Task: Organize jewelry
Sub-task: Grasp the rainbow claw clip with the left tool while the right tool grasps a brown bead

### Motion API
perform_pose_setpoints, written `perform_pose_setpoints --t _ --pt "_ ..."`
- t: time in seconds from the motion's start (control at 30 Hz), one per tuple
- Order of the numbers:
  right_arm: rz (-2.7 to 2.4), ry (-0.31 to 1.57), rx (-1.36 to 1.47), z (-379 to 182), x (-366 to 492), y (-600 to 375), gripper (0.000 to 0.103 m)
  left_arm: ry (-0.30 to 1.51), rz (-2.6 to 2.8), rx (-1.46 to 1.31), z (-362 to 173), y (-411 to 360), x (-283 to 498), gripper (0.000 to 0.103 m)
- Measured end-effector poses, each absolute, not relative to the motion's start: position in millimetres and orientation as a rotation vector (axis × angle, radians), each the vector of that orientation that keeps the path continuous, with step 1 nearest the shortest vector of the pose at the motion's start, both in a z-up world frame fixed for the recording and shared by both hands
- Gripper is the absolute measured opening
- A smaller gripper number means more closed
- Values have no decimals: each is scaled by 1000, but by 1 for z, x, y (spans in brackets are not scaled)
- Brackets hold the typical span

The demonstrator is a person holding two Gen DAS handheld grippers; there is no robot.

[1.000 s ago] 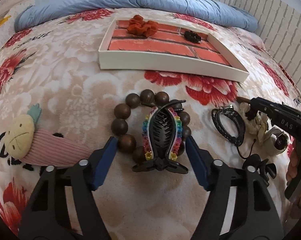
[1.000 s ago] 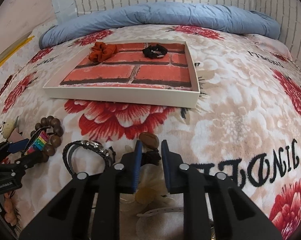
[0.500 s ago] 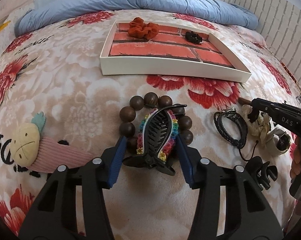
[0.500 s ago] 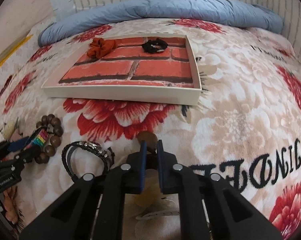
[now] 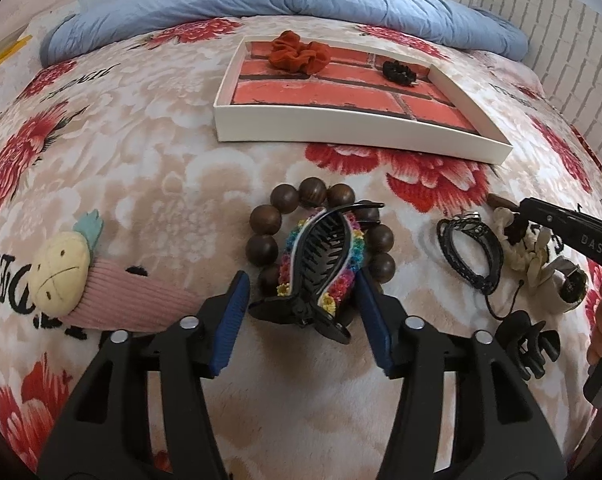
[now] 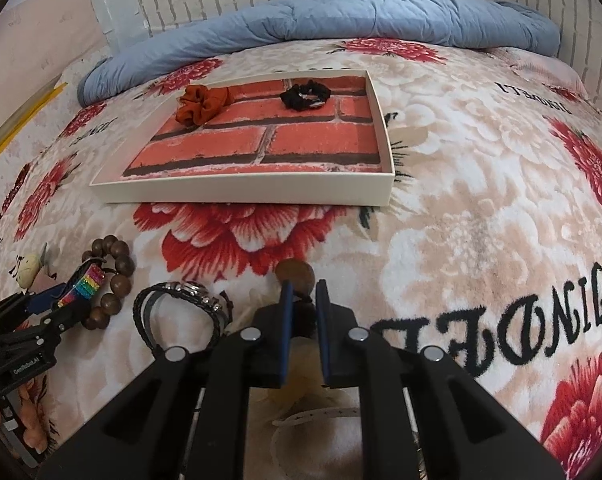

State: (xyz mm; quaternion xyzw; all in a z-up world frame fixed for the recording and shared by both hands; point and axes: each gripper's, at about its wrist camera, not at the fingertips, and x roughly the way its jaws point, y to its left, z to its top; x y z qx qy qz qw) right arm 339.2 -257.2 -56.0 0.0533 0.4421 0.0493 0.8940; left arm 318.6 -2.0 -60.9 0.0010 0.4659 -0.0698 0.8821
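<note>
A black claw clip with rainbow flower trim (image 5: pixel 321 264) lies on a brown wooden bead bracelet (image 5: pixel 261 216) on the bed. My left gripper (image 5: pixel 299 288) is open, its blue pads on either side of the clip's hinge end. My right gripper (image 6: pixel 303 294) is shut on a cream flower hair tie with a brown bead (image 6: pixel 295 274); it shows in the left wrist view (image 5: pixel 519 248). A white tray with a brick-print floor (image 5: pixel 341 136) holds an orange scrunchie (image 5: pixel 299 54) and a black scrunchie (image 5: pixel 399 70).
A black braided bracelet (image 5: pixel 467 250), a black claw clip (image 5: pixel 527 344), a watch (image 5: pixel 571 284) and a pink pineapple-face plush band (image 5: pixel 81 276) lie on the floral blanket. A rolled blue quilt (image 5: pixel 285 2) lies behind the tray.
My left gripper has narrowed around the rainbow claw clip. My right gripper has closed on the flower hair tie and lifted slightly.
</note>
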Motion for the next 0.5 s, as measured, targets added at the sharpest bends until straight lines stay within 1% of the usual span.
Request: perform_pose_setpoints --t 0.07,0.13,0.2,0.23,0.43,0.47,0.5 --pt "104 916 116 -56 338 -258 13 971 -135 -1 -61 0 319 62" --pt "107 917 114 -55 338 -258 14 975 -137 -11 -62 2 319 63" --pt "105 918 108 -56 338 -258 28 975 -138 -13 -62 2 319 63" --pt "103 916 107 -56 337 -257 30 974 -137 -11 -62 2 319 63" --pt "112 937 90 -63 338 -254 30 969 -138 -1 -63 2 318 62" --pt "109 938 82 -64 338 -253 28 967 -140 -1 -63 2 318 61" --pt "108 938 75 -65 339 -252 28 966 -141 -1 -63 0 317 60"
